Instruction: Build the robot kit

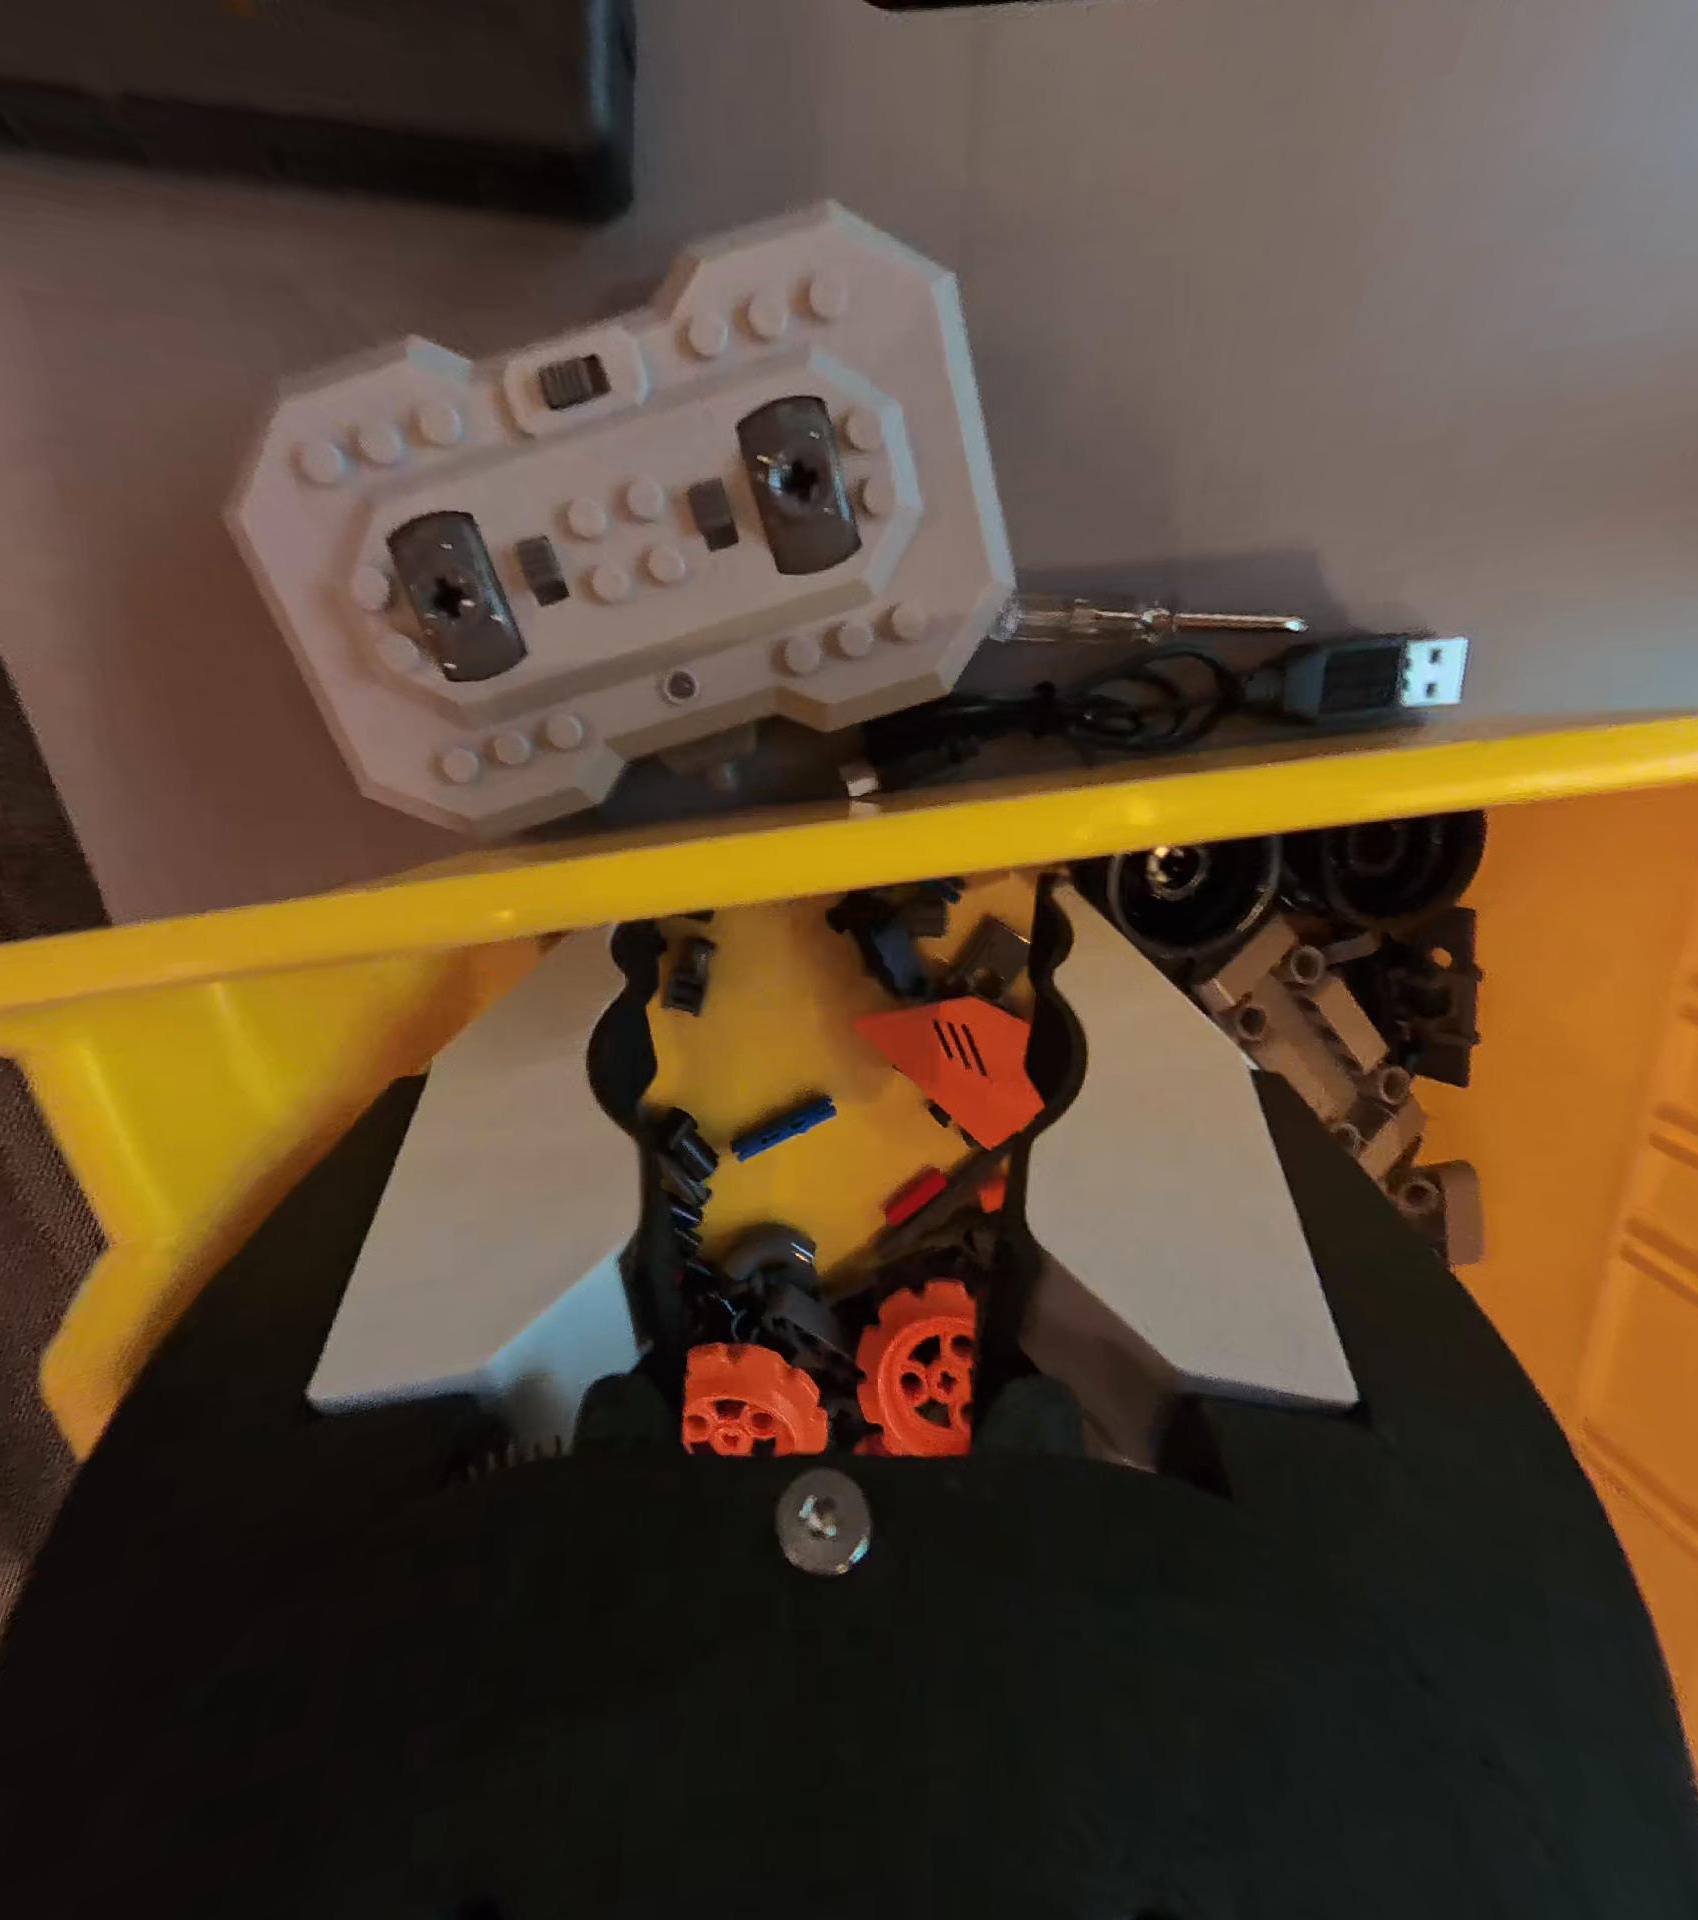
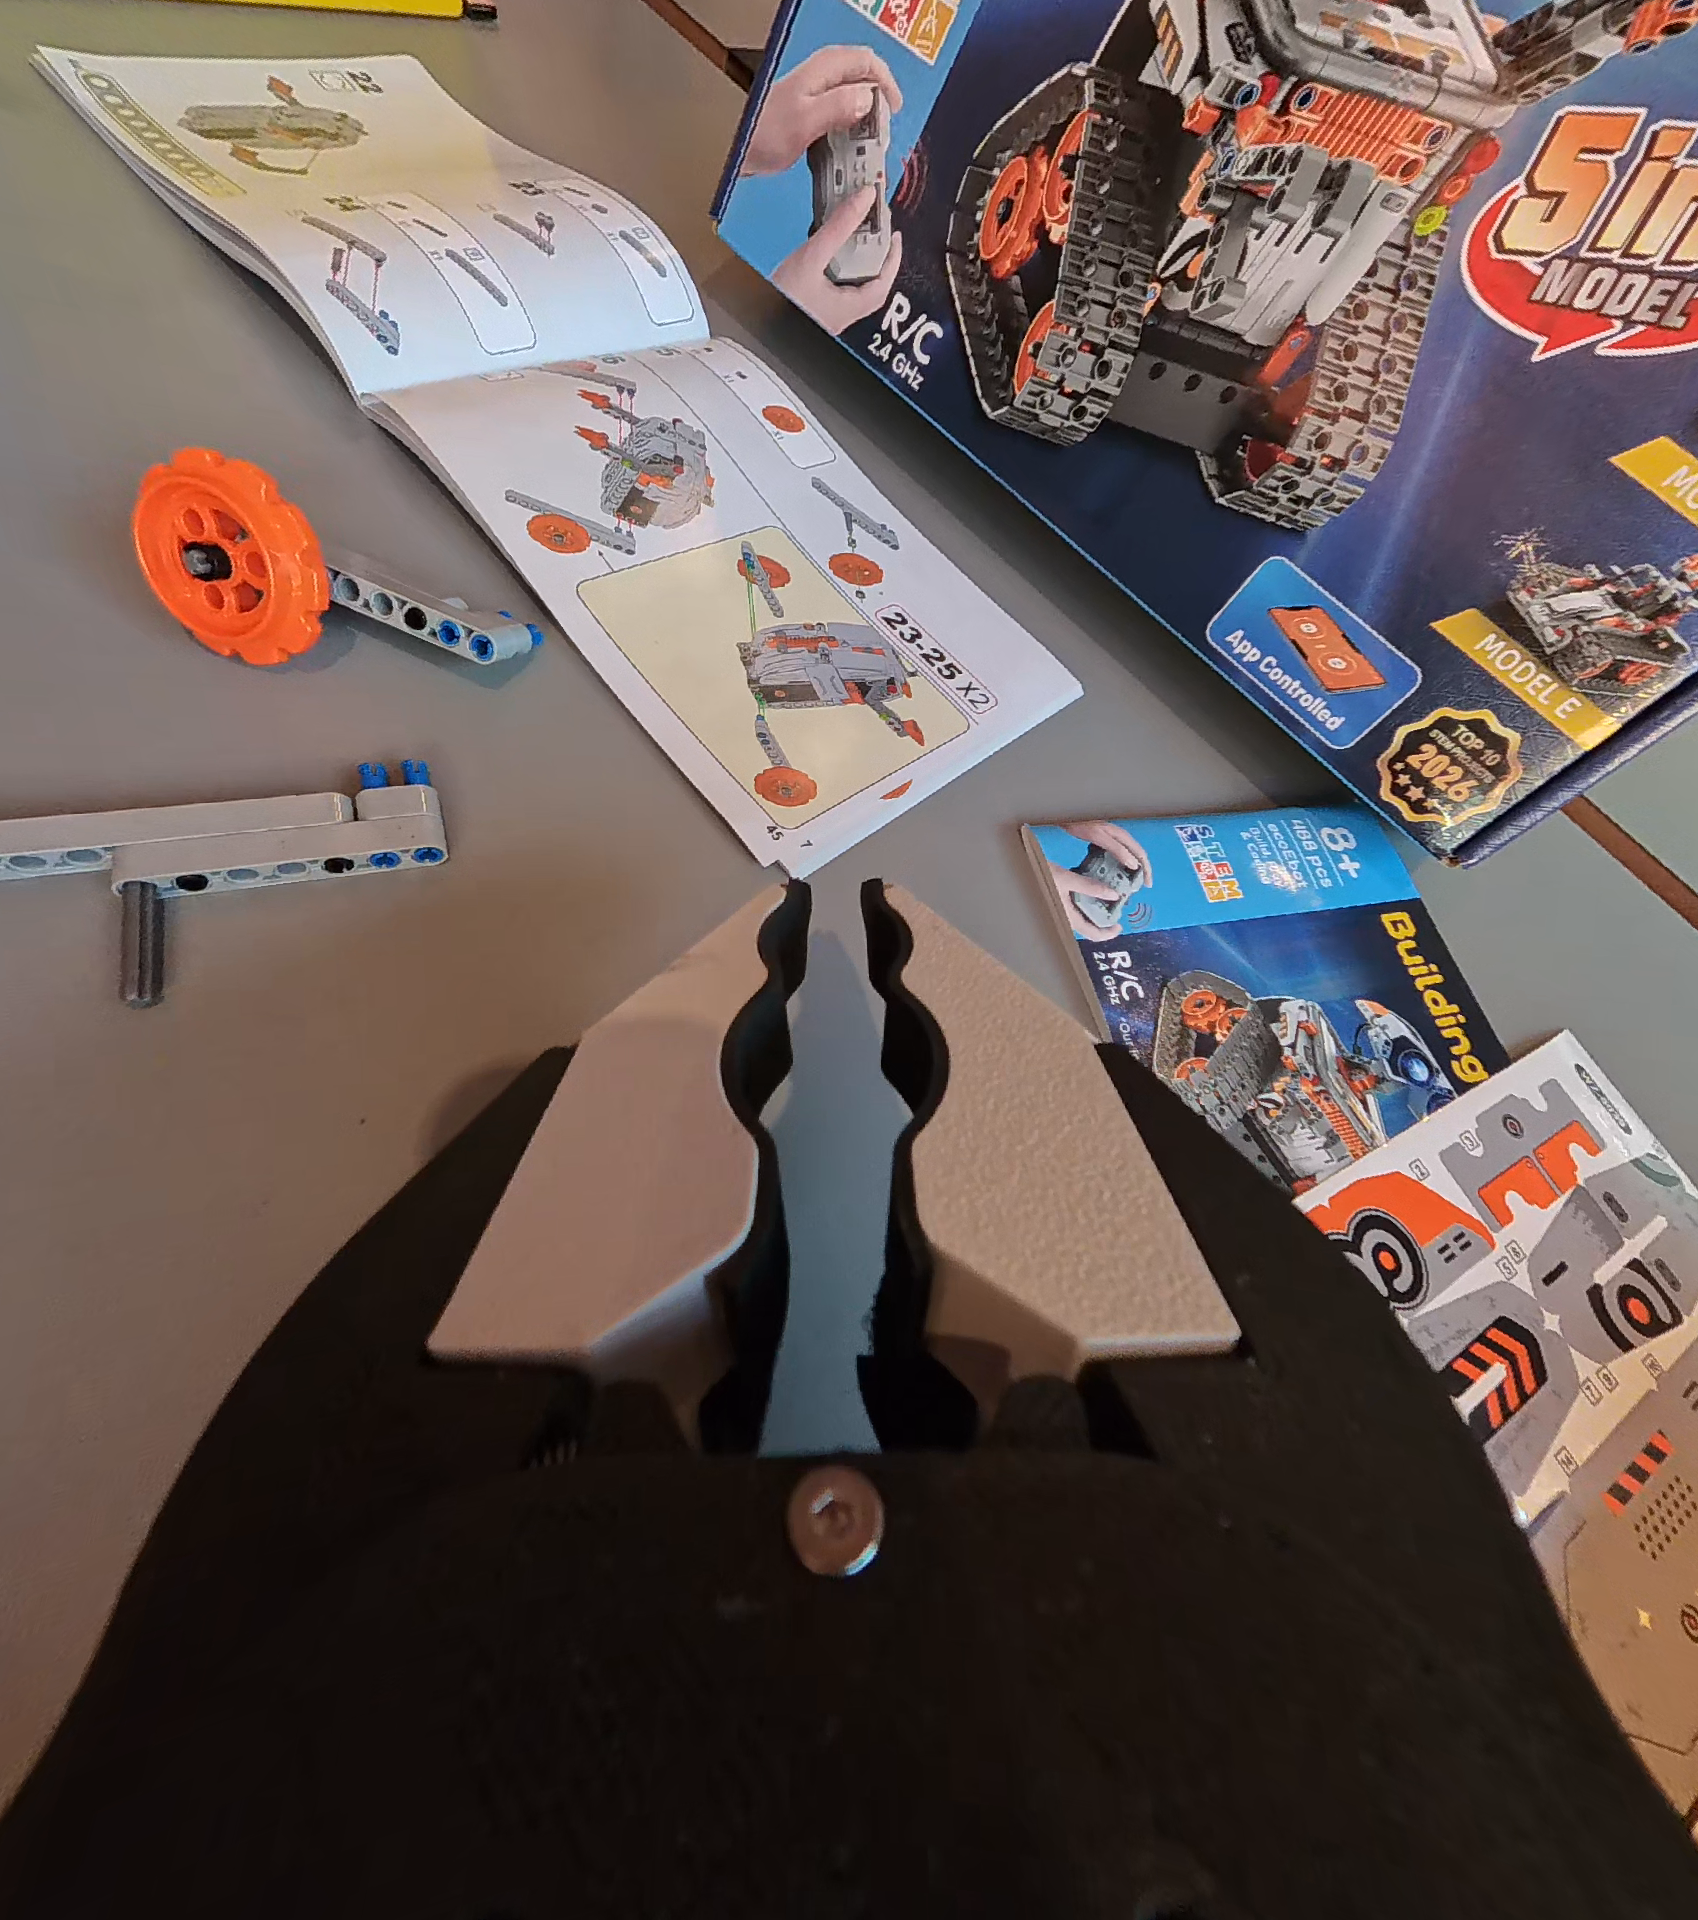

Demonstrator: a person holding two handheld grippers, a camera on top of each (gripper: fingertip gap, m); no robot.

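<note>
Reaching down with my left tongs (image 1: pixel 840 935), I am holding them spread wide and empty inside the yellow bin (image 1: pixel 928 831), right over two orange gears (image 1: pixel 824 1387); farther between the fingers a blue pin (image 1: pixel 783 1125) and an orange panel (image 1: pixel 959 1060) are lying, with grey beams (image 1: pixel 1312 1039) and black wheels (image 1: pixel 1292 873) toward the upper right. Beyond the rim a grey remote (image 1: pixel 616 520) and a USB cable (image 1: pixel 1240 691) are resting on the bench (image 1: pixel 1344 312).

My right tongs (image 2: pixel 834 885) are hovering over bare bench, parted only narrowly, gripping nothing, their tips just short of the open manual (image 2: pixel 616 468). Only this view is showing what is built: at left, a grey beam assembly (image 2: pixel 201 836), and farther up an orange wheel on a beam (image 2: pixel 232 556). Both look like small partial builds, so most parts are waiting in the bin. At right are a sticker sheet (image 2: pixel 1603 1351), a booklet (image 2: pixel 1271 966) and the box (image 2: pixel 1344 312).
</note>
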